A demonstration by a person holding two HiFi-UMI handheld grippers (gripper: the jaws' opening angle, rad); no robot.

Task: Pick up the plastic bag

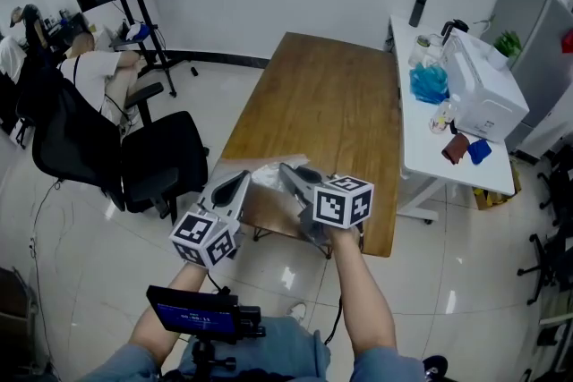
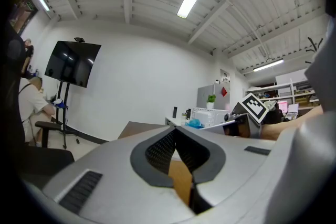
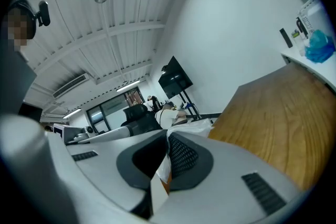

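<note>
Evidently light, limp and slippery, the plastic bag [image 3: 190, 127] sits pinched at its edge in my right gripper [image 3: 168, 134]; left gripper [image 2: 176, 131] closed, empty.

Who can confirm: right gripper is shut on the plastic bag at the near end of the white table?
Wrong table. The right gripper is shut on the plastic bag at the near end of the brown wooden table; the white table stands off to its side. The head view shows it.
</note>
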